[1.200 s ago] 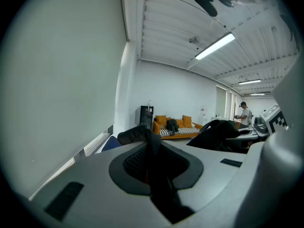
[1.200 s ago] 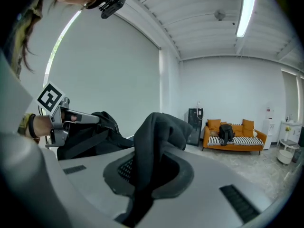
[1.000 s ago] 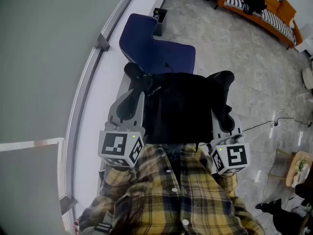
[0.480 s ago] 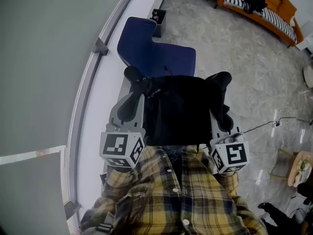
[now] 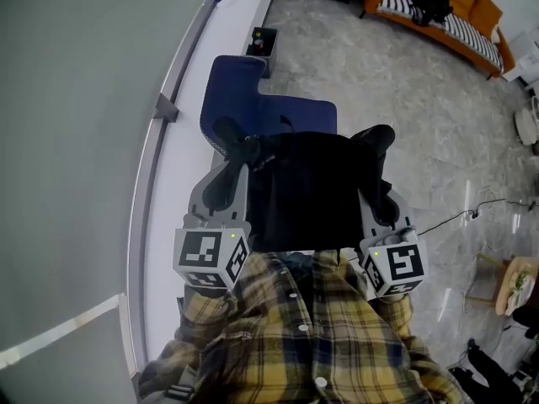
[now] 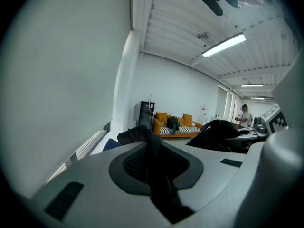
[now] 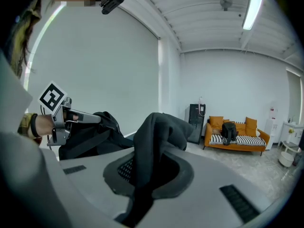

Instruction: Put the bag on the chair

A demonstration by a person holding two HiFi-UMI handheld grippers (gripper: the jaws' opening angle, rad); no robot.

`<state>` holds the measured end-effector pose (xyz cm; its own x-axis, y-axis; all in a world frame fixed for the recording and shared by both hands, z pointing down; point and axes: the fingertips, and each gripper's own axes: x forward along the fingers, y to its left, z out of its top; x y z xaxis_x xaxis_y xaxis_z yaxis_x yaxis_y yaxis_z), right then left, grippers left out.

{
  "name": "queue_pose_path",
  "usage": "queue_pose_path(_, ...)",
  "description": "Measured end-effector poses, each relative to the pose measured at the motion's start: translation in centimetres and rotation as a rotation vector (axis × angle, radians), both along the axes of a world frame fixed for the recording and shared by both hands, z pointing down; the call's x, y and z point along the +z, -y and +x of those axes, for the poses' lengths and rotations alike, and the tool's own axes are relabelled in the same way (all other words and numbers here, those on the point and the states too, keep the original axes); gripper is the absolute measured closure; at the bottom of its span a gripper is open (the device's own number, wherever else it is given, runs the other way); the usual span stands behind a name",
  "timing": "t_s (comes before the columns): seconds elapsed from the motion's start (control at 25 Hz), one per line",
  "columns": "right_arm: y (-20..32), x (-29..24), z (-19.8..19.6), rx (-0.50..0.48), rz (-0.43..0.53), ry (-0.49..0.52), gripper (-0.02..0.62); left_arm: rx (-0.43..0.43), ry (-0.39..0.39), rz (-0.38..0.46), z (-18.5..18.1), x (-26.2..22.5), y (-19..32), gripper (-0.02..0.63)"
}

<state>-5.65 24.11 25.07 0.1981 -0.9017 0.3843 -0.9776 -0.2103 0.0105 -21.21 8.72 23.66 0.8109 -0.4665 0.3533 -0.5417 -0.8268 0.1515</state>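
Well, grey marble floor (image 5: 396,99), orange sofa (image 5: 455,25), blue chair (image 5: 295,114) nr wall (image 5: 76,99)

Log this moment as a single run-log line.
phase: carry | left tool: shut on bag | right tool: shut on bag | bag: held between both tools | chair: blue, just ahead | placed: not yet

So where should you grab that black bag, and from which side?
Its soft upper edges, one at each side, coming in from the person's side. The black bag is wide and floppy, so fabric bunches easily between jaws. The left hand-held gripper and right hand-held gripper pinch it like that, by the blue chair.
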Motion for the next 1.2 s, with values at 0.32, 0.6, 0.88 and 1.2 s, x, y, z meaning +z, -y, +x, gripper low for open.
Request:
queue_pose_path(0.32,6.7,0.4,2.2,0.058,-0.021,0.000,0.561,0.071,0.005,-0.015,2.6,0.5,7.3,0.545)
queue_pose_path(0.6,9.6,0.5,3.6,0.145,-0.050,-0.015,0.561,0.158,-0.009,-0.058,4.2,1.5,10.4,0.545)
queue_pose_path(0.88,10.8,1.1,4.4,0.205,-0.064,-0.017,0.561,0.216,-0.012,-0.073,5.4,2.1,12.3,0.545)
queue_pose_path(1.2,11.5,2.2,5.8,0.206,-0.089,0.008,0.561,0.208,0.012,-0.105,6.8,3.3,13.3,0.545)
